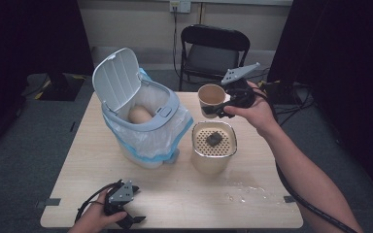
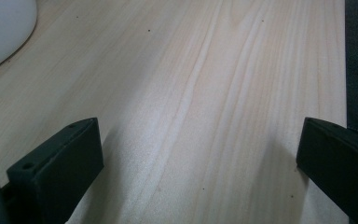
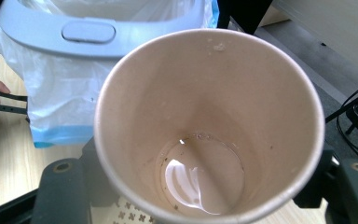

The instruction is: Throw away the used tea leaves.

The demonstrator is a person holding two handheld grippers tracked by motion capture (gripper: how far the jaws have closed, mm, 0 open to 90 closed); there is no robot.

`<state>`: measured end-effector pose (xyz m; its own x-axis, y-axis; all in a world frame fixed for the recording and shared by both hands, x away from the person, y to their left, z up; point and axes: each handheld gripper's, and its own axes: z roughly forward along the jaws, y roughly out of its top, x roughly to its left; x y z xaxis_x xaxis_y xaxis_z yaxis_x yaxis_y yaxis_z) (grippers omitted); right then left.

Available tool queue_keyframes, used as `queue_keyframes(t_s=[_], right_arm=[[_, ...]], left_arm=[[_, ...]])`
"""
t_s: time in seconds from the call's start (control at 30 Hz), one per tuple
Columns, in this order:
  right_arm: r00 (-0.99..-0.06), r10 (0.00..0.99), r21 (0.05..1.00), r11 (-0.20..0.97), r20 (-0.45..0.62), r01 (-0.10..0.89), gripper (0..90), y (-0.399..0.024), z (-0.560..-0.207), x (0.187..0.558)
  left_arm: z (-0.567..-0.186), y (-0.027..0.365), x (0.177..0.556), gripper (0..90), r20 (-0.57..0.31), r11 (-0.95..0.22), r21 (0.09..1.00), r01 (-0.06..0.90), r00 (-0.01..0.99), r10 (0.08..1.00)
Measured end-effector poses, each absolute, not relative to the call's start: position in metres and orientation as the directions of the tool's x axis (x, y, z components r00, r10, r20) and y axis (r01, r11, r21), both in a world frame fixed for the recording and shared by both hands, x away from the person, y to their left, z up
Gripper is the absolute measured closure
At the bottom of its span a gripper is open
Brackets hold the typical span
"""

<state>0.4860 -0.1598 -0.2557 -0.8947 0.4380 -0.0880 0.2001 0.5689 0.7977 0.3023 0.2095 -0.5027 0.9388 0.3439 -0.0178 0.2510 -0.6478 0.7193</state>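
Observation:
My right gripper (image 1: 222, 108) is shut on a tan paper cup (image 1: 211, 97), held tilted above the far side of a beige strainer container (image 1: 197, 147). Inside the paper cup (image 3: 209, 135) a little clear liquid pools at the bottom. A dark lump (image 1: 213, 139) lies on the container's perforated insert. A small white bin (image 1: 143, 124) with a plastic liner and raised lid (image 1: 117, 80) stands at the left, something tan (image 1: 139, 114) inside it. My left gripper (image 1: 132, 219) rests open on the table's near left edge, its jaws wide apart over bare wood (image 2: 200, 93).
The wooden table (image 1: 175, 189) has a wet patch (image 1: 240, 187) at the near right. A black folding chair (image 1: 213, 51) stands behind the table. Cables run on the floor at the right. The bin's front latch (image 3: 88, 31) is close behind the cup.

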Motion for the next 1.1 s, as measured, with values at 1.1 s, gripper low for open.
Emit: queue_keyframes(t_s=[1.1], right_arm=[[-0.919,0.388,0.798,0.574,-0.069,0.183,28.2,-0.099,-0.2,0.503]], left_arm=[[-0.503,0.209,0.302,0.0,-0.019,-0.648,0.719,0.252,0.939,0.344]])
